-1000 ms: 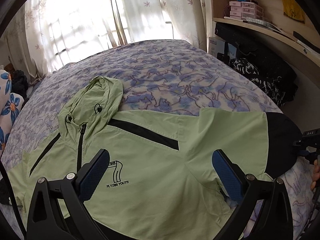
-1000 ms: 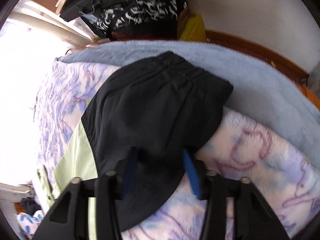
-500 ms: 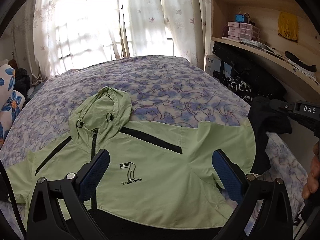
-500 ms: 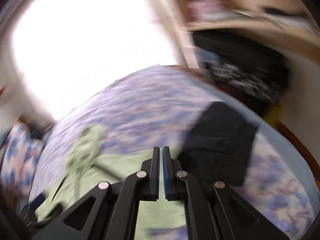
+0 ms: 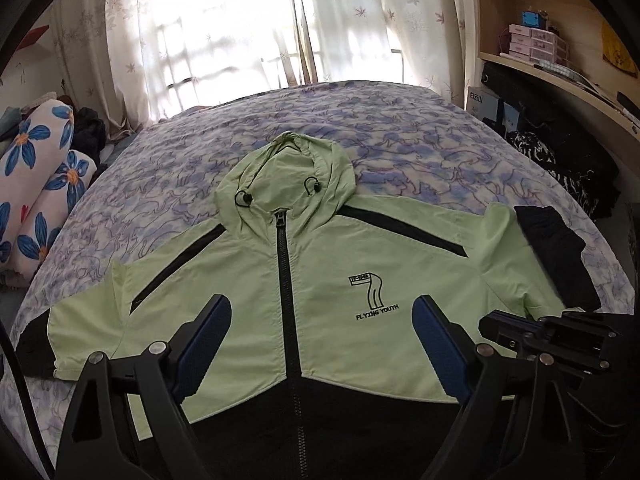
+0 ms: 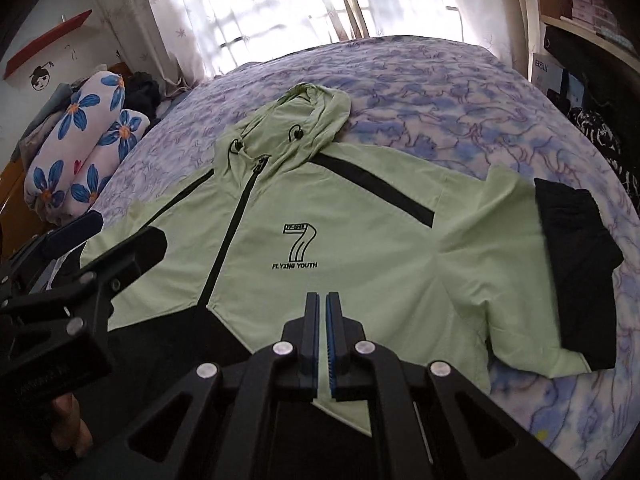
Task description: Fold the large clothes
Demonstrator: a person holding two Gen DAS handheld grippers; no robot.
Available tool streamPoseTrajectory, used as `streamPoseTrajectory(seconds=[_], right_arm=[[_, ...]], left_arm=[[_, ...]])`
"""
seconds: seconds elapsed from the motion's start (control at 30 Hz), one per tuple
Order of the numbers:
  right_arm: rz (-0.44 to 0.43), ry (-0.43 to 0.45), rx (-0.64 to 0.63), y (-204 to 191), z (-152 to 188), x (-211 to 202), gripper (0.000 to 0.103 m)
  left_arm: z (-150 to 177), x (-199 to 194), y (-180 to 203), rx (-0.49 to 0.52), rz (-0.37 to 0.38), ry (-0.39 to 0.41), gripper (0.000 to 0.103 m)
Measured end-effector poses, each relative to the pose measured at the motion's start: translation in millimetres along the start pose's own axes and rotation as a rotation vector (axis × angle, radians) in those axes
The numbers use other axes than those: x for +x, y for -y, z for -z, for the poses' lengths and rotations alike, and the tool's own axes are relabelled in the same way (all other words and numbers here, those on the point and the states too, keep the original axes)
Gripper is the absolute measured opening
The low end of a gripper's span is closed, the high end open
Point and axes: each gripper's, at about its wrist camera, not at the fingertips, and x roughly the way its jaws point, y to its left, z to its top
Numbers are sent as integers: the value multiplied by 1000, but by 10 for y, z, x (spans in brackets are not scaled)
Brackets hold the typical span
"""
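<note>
Lying face up and zipped on the bed (image 5: pixel 400 128), the pale green hooded jacket (image 5: pixel 360 248) has its hood (image 5: pixel 286 176) toward the far edge by the curtained window (image 5: pixel 240 32), its black hem panel at the near edge under both grippers, and its sleeves spread toward the left and right edges. The right sleeve (image 6: pixel 520 248) is doubled back, so its black cuff (image 6: pixel 576 256) sits on top near the right edge; the left sleeve (image 5: pixel 80 320) runs out flat to the left edge. It looks like a thin, light, slick windbreaker fabric: soft, with no stiffness of its own, likely to slide over the fleecy bedspread and to billow or spring open if a fold is dropped quickly. The zipper (image 5: pixel 286 300) is the only firm line and should serve as a fold axis. Good pinch points, in my judgement, are seamed edges, where the cloth is doubled: the shoulder seam and the hem corner on one side, taken together so the panel swings over as one sheet. The left gripper (image 5: pixel 320 344) hangs over the chest with its fingers spread wide, having just closed in a little, nothing between them. The right gripper (image 6: pixel 322 344) hovers above the lower right front, its pads pressed together on nothing.
</note>
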Motion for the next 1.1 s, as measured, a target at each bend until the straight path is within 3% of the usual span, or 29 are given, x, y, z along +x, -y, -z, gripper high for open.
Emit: streamPoseTrajectory(seconds=[0.17,0.3,0.37,0.47,0.6,0.9,1.1], right_arm=[[17,8,65,271,-33,-206,3],[119,28,228,932,-82,-306,7],[146,41,319,1278,-80,-368,14],[153,56,475,1819,-39,-410,20],[123,31,654,2340,29,-265,20],[117,-17,778,2621,40,152,20],[124,0,777,2642,84,-1,20]], left_arm=[[49,104,24,-6,19,-42,91],[61,97,182,24,37,-33,91],[74,97,268,40,49,-30,91],[95,138,380,54,67,-44,91],[156,202,485,63,87,-70,91],[233,270,498,59,108,-107,91],[275,314,373,42,101,-123,91]])
